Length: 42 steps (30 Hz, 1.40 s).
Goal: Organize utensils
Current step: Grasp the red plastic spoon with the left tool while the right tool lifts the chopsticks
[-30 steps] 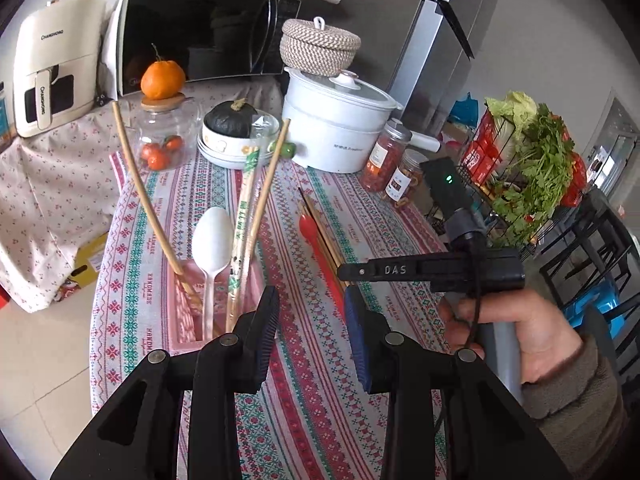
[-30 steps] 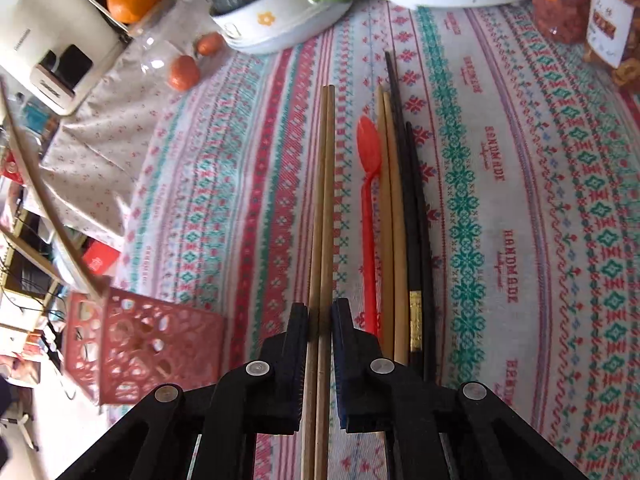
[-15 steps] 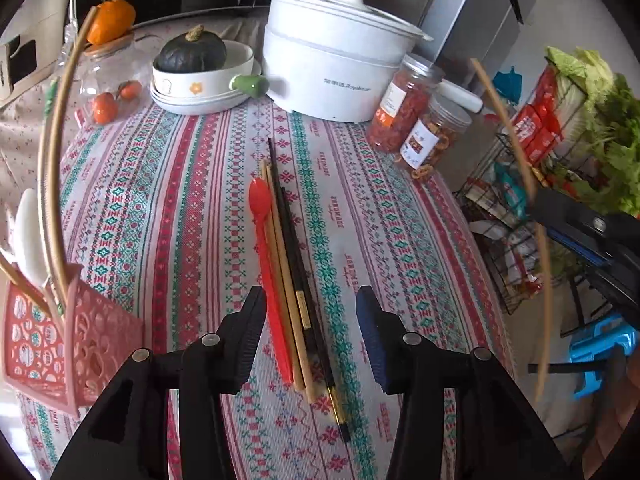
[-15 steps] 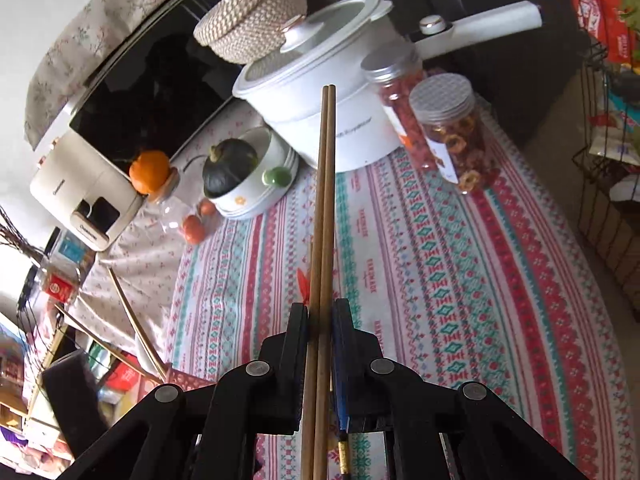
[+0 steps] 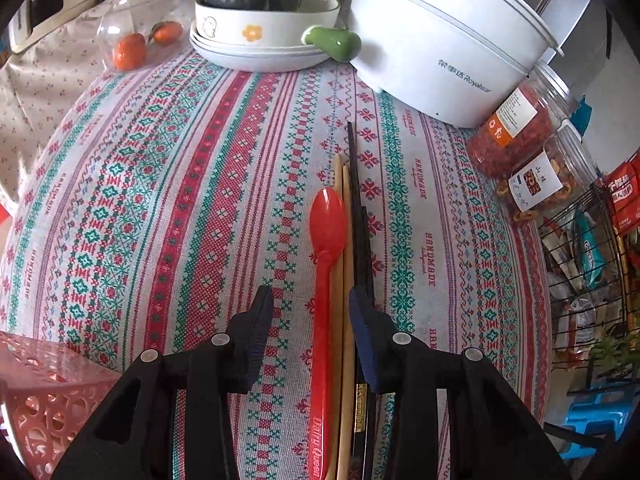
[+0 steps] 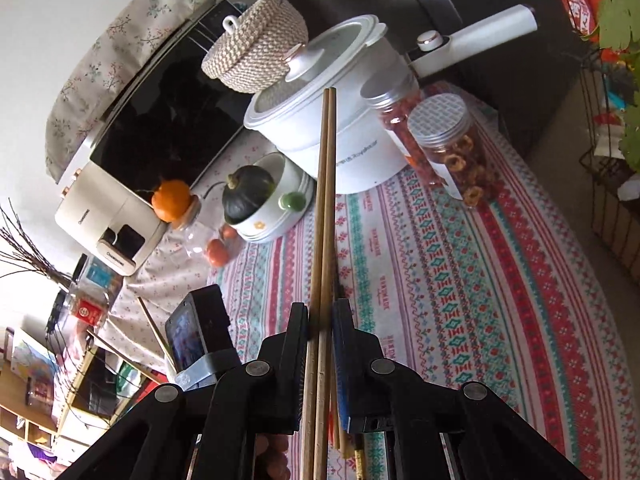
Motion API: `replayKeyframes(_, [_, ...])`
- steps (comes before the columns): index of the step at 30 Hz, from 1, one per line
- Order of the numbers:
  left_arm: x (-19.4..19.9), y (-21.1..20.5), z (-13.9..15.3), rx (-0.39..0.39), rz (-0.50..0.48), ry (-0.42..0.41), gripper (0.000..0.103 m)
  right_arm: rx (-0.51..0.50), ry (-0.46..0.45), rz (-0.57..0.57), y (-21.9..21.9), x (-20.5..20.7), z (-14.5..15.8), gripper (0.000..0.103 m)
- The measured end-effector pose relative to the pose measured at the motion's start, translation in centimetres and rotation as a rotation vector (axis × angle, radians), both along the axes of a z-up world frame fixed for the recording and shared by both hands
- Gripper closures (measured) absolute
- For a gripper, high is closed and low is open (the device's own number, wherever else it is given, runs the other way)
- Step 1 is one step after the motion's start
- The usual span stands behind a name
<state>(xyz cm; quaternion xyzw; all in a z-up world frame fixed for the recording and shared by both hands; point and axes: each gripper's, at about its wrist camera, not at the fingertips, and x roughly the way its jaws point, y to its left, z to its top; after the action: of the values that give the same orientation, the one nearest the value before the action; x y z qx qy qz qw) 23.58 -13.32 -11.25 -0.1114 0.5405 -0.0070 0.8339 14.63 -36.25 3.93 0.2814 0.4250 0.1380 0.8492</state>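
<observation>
Tablecloth [image 5: 168,200] nearer now: left tongs [image 5: 310,300] dropped, narrowing unclenched round red spoon [image 5: 326,240]; right tongs [image 6: 320,316] lifted w/ chopsticks [image 6: 326,200] clenched.

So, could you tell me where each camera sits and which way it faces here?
Left wrist: on the left gripper, facing steeply down at the red spoon and chopsticks lying on the tablecloth.
Right wrist: on the right gripper, tilted toward the microwave, clamping wooden chopsticks.
Shared: white pot, squash bowl.

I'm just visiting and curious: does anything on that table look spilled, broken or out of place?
Nothing spilled or broken. The only loose things are a red spoon, light chopsticks and black chopsticks, lying side by side on the tablecloth instead of in the pink basket.
</observation>
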Motion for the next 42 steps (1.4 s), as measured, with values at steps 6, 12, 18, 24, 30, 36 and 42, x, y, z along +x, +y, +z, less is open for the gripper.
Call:
replayKeyframes(6, [0.2,0.1,-0.4,-0.042,-0.018,0.007,0.095,-0.005,-0.004,0.017,0.6,-0.1,0.1,0.094])
replayKeyframes(12, [-4.1,-1.0,2.5,-0.089,-0.109,-0.062,0.095,-0.005,-0.01,-0.003,0.2,-0.1,0.1,0.094])
replayKeyframes(18, [-11.6,-1.3,8.3,-0.208,-0.261,-0.261,0.095,-0.019,-0.047,-0.007,0.8,-0.1,0.3,0.093])
replayKeyframes(24, [-16.9,3.0,15.2,-0.221,-0.297,-0.553,0.095,0.008,-0.176,-0.022,1.6,-0.9,2.1,0.094])
replayKeyframes(30, [-18.2,10.3,20.9,-0.202,-0.233,-0.715,0.095,-0.005,-0.27,-0.01,3.7,-1.5,3.5,0.094])
replayKeyframes(36, [-17.8,15.2,20.1,-0.161,-0.179,-0.839,0.095,0.014,-0.377,0.077,8.4,-2.4,4.5,0.094])
replayKeyframes(42, [-16.6,17.2,18.2,-0.156,-0.108,-0.908,0.095,-0.114,-0.481,0.225,15.6,-4.2,4.7,0.094])
